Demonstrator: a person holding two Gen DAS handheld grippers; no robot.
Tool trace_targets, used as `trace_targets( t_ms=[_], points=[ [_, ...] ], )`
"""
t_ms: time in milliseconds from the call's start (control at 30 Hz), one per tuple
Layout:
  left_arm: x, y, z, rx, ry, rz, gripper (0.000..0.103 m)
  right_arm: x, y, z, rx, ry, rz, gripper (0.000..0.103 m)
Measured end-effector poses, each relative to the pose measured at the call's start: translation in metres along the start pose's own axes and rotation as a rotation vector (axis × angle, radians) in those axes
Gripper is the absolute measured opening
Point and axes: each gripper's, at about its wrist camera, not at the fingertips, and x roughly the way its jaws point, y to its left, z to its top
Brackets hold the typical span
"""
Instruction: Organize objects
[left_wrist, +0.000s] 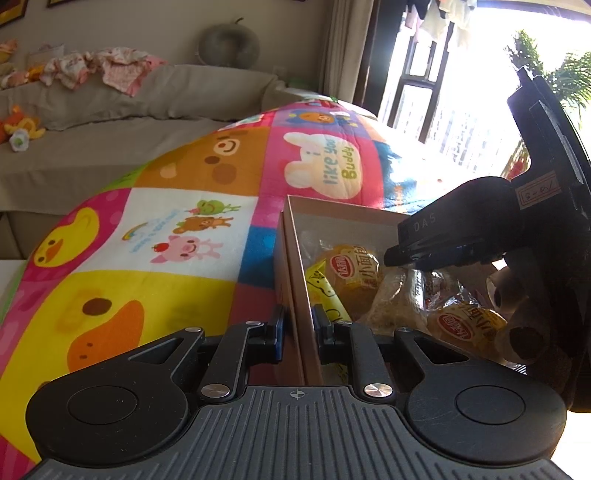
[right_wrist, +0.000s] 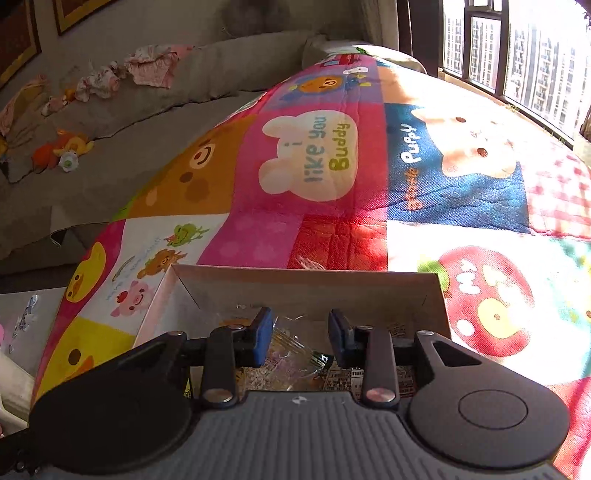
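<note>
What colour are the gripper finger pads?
Blue, clearest in the right wrist view on the right gripper pads.

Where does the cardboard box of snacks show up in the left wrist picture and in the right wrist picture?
Left wrist view: the cardboard box sits lower centre-right; the left gripper straddles its near wall, and the right gripper reaches in from the right.
Right wrist view: the box fills the bottom centre, just beyond the right gripper.
Shared landmark: the "i like you Buddy" patch on the play mat.
</note>
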Motion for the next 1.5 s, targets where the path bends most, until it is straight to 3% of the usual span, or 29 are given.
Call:
trace_targets(
  t_ms=[67, 267, 400, 533, 633, 733, 767, 967, 1100, 1167, 1233, 1300, 1333, 1400, 1500],
  points=[
    [0.001, 0.000, 0.000, -0.002, 0.000, 0.001, 0.018, 0.006, -0.009, -0.004, 0.026, 0.029, -0.008, 0.032],
    [0.001, 0.000, 0.000, 0.000, 0.002, -0.003, 0.018, -0.012, -0.019, -0.012, 0.010, 0.001, 0.010, 0.029],
    [0.001, 0.001, 0.000, 0.000, 0.005, -0.011, 0.018, -0.047, -0.025, -0.024, -0.011, -0.053, 0.035, 0.030],
    [0.001, -0.001, 0.000, 0.009, 0.007, -0.005, 0.018, -0.089, -0.039, -0.051, -0.064, -0.118, -0.012, 0.030],
    [0.001, -0.002, 0.000, 0.015, 0.012, 0.002, 0.018, -0.118, -0.052, -0.075, -0.092, -0.150, -0.028, 0.035],
    [0.001, -0.005, 0.001, 0.026, 0.020, 0.014, 0.017, -0.139, -0.064, -0.104, -0.121, -0.160, -0.013, 0.050],
    [0.001, -0.007, 0.002, 0.030, 0.024, 0.016, 0.017, -0.141, -0.066, -0.113, -0.130, -0.157, -0.005, 0.054],
    [0.013, -0.027, 0.012, 0.078, 0.054, 0.026, 0.017, -0.123, -0.067, -0.157, -0.137, -0.116, 0.028, 0.057],
    [0.052, -0.060, 0.040, 0.146, 0.028, -0.025, 0.012, -0.098, -0.078, -0.151, -0.068, -0.110, 0.015, 0.057],
    [0.078, -0.075, 0.056, 0.196, 0.009, -0.014, 0.018, -0.089, -0.086, -0.142, -0.042, -0.132, -0.035, 0.058],
    [0.107, -0.084, 0.066, 0.246, 0.037, 0.038, 0.035, -0.076, -0.101, -0.125, 0.013, -0.150, -0.089, 0.058],
    [0.131, -0.078, 0.070, 0.246, 0.060, 0.093, 0.066, -0.063, -0.119, -0.110, 0.085, -0.153, -0.102, 0.058],
    [0.138, -0.071, 0.070, 0.222, 0.052, 0.075, 0.078, -0.058, -0.124, -0.105, 0.110, -0.155, -0.111, 0.058],
    [0.143, -0.059, 0.072, 0.167, 0.045, 0.071, 0.085, -0.049, -0.134, -0.099, 0.145, -0.157, -0.136, 0.058],
    [0.131, -0.051, 0.075, 0.131, 0.045, 0.073, 0.078, -0.046, -0.136, -0.103, 0.156, -0.151, -0.126, 0.058]
  ],
)
